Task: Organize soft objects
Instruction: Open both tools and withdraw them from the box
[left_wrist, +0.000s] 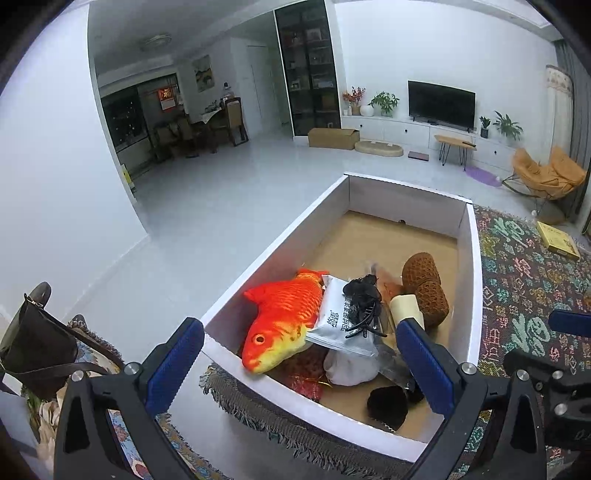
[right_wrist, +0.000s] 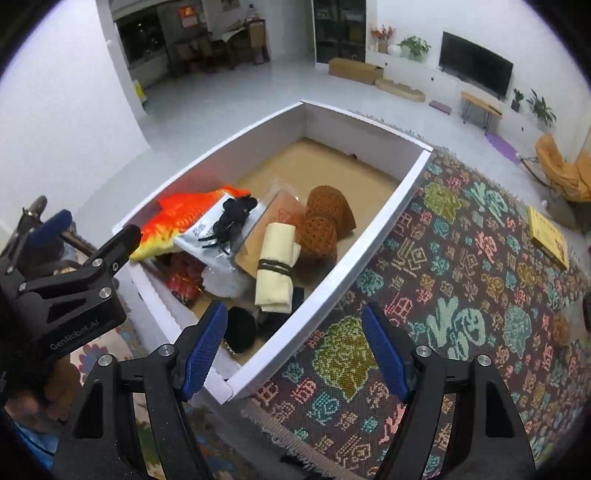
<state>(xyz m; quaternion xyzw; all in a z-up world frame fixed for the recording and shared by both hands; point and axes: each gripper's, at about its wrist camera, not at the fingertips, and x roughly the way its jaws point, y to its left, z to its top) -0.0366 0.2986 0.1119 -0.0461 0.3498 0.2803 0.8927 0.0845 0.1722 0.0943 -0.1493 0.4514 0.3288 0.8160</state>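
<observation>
Your white box (left_wrist: 258, 254) sits on the patterned rug (right_wrist: 461, 258), and the soft objects lie heaped at its near end. From largest to smallest: the orange fish plush (left_wrist: 284, 317) at 9 o'clock against the left wall, the brown knitted pair (right_wrist: 325, 221) at 2 o'clock, the cream fabric roll (right_wrist: 277, 269) at centre, and the black hair clip (left_wrist: 364, 302) on a silver packet (left_wrist: 338, 321). Your left tool (left_wrist: 299, 365) and right tool (right_wrist: 295, 354) both hover released, fingers spread, gripping nothing.
</observation>
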